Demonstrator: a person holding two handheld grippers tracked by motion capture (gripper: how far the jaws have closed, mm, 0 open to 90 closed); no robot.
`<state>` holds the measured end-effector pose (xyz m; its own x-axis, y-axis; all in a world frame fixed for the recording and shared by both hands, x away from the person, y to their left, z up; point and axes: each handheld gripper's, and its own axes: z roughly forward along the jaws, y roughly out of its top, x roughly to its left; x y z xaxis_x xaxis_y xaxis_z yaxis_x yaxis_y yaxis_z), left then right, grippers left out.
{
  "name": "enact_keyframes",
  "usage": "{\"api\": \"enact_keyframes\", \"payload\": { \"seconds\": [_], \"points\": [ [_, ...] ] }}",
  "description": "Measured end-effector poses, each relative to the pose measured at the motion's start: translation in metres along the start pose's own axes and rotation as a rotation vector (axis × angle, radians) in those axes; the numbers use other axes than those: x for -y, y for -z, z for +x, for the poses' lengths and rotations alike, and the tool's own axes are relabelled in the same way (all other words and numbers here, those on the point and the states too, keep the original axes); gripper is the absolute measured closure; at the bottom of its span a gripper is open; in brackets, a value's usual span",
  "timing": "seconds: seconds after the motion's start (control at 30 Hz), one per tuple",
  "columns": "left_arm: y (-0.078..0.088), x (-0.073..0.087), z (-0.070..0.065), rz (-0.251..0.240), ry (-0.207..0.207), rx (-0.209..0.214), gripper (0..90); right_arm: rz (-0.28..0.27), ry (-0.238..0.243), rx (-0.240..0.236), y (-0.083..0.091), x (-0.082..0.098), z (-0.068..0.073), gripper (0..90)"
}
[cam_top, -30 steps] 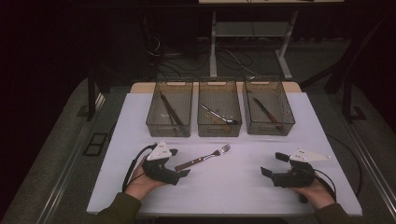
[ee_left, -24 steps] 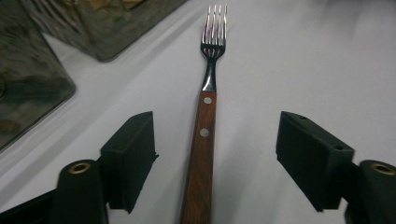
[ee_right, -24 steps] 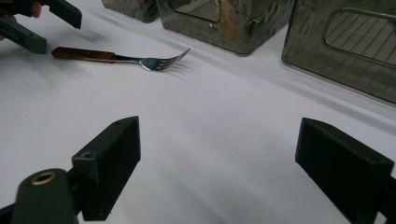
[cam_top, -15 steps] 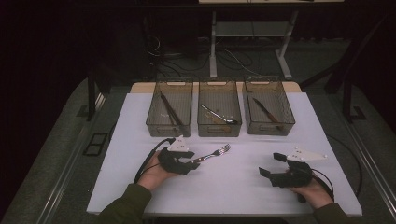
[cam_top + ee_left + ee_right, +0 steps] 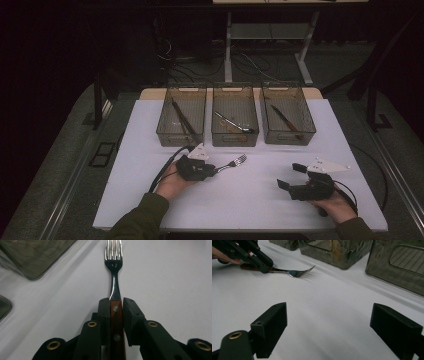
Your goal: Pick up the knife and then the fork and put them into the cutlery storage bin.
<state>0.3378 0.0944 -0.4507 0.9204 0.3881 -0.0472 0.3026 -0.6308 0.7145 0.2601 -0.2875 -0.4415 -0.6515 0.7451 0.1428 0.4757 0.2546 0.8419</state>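
A fork (image 5: 113,267) with a brown wooden handle lies on the white table, tines pointing away toward the bins. My left gripper (image 5: 116,302) has just closed its jaws and is shut on the fork's handle, the pads pressing both sides. From above, the left gripper (image 5: 212,170) sits left of centre with the fork (image 5: 235,162) sticking out to its right. My right gripper (image 5: 290,176) rests at the right front of the table, jaws wide open around bare table. Its own view has the fork (image 5: 295,271) and the left gripper (image 5: 265,266) at the far left.
Three clear bins stand in a row at the back: the left bin (image 5: 165,131), the middle bin (image 5: 235,139) and the right bin (image 5: 287,137), each holding cutlery. The white table (image 5: 250,200) ends close behind both hands.
My left gripper slid right along the fork's handle and its jaws closed on it. The right gripper stayed where it was, still open.
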Motion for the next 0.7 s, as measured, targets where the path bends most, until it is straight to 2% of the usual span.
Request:
{"api": "enact_keyframes", "payload": {
  "seconds": [0.17,0.3,0.4,0.53,0.7],
  "points": [
    [0.002,-0.002,-0.003,-0.004,0.005,-0.020,76.7,0.018,-0.012,-0.021,-0.002,-0.002,0.001,14.1],
    [0.007,-0.009,-0.009,-0.044,0.040,-0.017,76.8,0.023,-0.029,-0.050,-0.004,-0.007,0.003,14.1],
    [0.010,-0.015,-0.017,-0.064,0.038,-0.020,76.7,-0.003,-0.060,-0.069,-0.005,-0.015,0.003,14.2],
    [0.012,-0.024,-0.029,-0.085,0.042,-0.024,76.7,-0.028,-0.069,-0.099,-0.008,-0.027,0.006,15.2],
    [0.010,-0.033,-0.045,-0.099,0.027,-0.029,76.7,-0.003,-0.104,-0.118,-0.020,-0.036,0.009,19.6]
  ]
}}
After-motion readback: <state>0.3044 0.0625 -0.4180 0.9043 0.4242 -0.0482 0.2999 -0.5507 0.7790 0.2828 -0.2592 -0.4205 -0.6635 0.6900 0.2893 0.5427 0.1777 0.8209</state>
